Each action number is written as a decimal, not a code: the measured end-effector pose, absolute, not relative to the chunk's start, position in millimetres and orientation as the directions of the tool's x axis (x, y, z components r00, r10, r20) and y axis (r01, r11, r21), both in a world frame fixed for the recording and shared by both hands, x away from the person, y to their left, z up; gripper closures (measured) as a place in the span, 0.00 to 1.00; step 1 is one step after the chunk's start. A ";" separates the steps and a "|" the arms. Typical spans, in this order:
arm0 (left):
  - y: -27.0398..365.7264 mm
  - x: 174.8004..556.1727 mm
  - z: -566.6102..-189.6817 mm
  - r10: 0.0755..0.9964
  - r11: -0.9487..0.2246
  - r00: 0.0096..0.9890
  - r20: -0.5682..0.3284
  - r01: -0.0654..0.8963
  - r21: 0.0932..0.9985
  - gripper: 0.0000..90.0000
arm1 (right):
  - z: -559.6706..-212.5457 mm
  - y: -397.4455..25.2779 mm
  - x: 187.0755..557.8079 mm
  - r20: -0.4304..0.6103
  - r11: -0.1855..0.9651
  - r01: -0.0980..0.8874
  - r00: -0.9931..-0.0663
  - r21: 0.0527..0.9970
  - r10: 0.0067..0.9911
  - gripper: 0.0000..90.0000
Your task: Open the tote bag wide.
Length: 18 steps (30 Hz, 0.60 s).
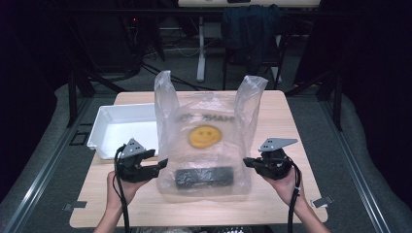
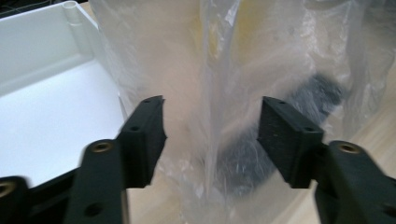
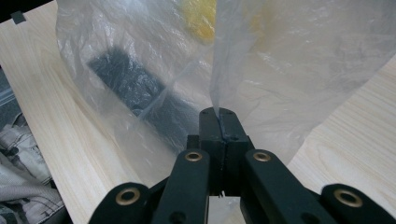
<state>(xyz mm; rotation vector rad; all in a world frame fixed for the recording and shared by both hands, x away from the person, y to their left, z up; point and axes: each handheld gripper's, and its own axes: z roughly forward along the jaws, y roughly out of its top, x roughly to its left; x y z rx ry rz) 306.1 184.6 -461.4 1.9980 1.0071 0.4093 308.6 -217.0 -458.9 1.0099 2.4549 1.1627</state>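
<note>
- A clear plastic bag (image 1: pixel 206 141) is standing upright at the centre of the high view, on the light wooden desk (image 1: pixel 286 121); its two handles are rising toward the upper middle of the frame.
- A yellow smiley face (image 1: pixel 204 136) is showing on the bag's front, with blurred lettering above it.
- A dark, flat, oblong object (image 1: pixel 204 176) is lying inside the bag on its bottom, low in the centre of the frame; its identity cannot be told.
- A white tray (image 1: pixel 104 127) is sitting on the desk at centre left, its right portion running behind the bag.
- The left gripper (image 1: pixel 162 165) is sitting at the bag's lower left edge. In the left gripper view its jaws are standing wide apart, with a vertical fold of the bag between them and neither pad visibly touching the plastic.
- The right gripper (image 1: pixel 247 161) is sitting at the bag's lower right edge. In the right gripper view its jaws are pressing together and pinching a fold of the bag's film.
- A hand (image 1: pixel 119 187) is holding the left gripper at lower left; another hand (image 1: pixel 286 182) is holding the right gripper at lower right.
</note>
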 end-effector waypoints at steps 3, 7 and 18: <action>176.4 314.6 -472.8 0.768 -0.360 0.637 -0.067 0.516 0.778 0.69 | -461.3 -221.0 308.9 0.083 0.436 0.494 -0.727 0.752 0.682 1.00; 172.8 315.2 -480.3 0.757 -0.392 0.652 -0.052 0.515 0.762 0.87 | -463.6 -222.3 307.3 0.081 0.445 0.499 -0.728 0.744 0.680 1.00; 172.3 315.3 -494.6 0.739 -0.432 0.671 -0.057 0.537 0.724 0.99 | -475.1 -226.9 309.8 0.104 0.451 0.543 -0.712 0.708 0.695 1.00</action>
